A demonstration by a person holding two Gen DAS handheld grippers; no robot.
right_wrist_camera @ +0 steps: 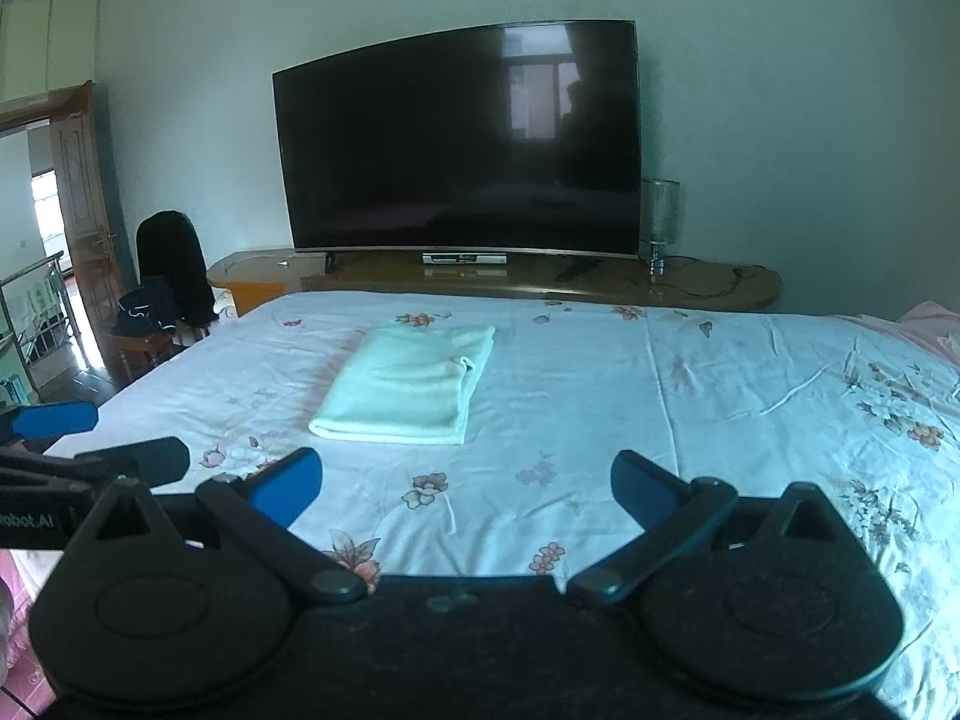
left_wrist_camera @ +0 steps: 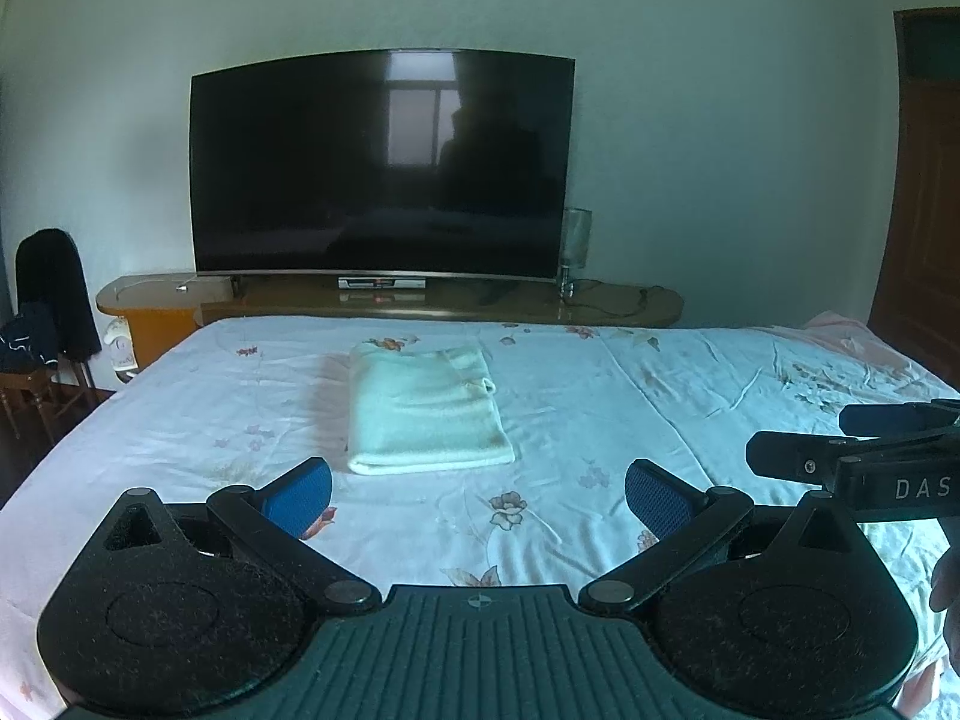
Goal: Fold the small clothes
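Observation:
A pale folded cloth point(left_wrist_camera: 427, 411) lies flat on the flowered bed sheet point(left_wrist_camera: 600, 396), a neat rectangle; it also shows in the right wrist view point(right_wrist_camera: 408, 384). My left gripper point(left_wrist_camera: 478, 495) is open and empty, held above the sheet a little short of the cloth. My right gripper point(right_wrist_camera: 467, 483) is open and empty, short of the cloth and to its right. The right gripper's fingers point(left_wrist_camera: 852, 438) show at the right edge of the left wrist view. The left gripper's fingers point(right_wrist_camera: 90, 438) show at the left edge of the right wrist view.
A large dark TV point(left_wrist_camera: 384, 168) stands on a low wooden console point(left_wrist_camera: 390, 300) beyond the bed's far edge, with a glass lamp point(left_wrist_camera: 575, 240). A chair draped with dark clothes point(left_wrist_camera: 48, 312) stands at the left. A wooden door point(right_wrist_camera: 84, 204) stands open at the left.

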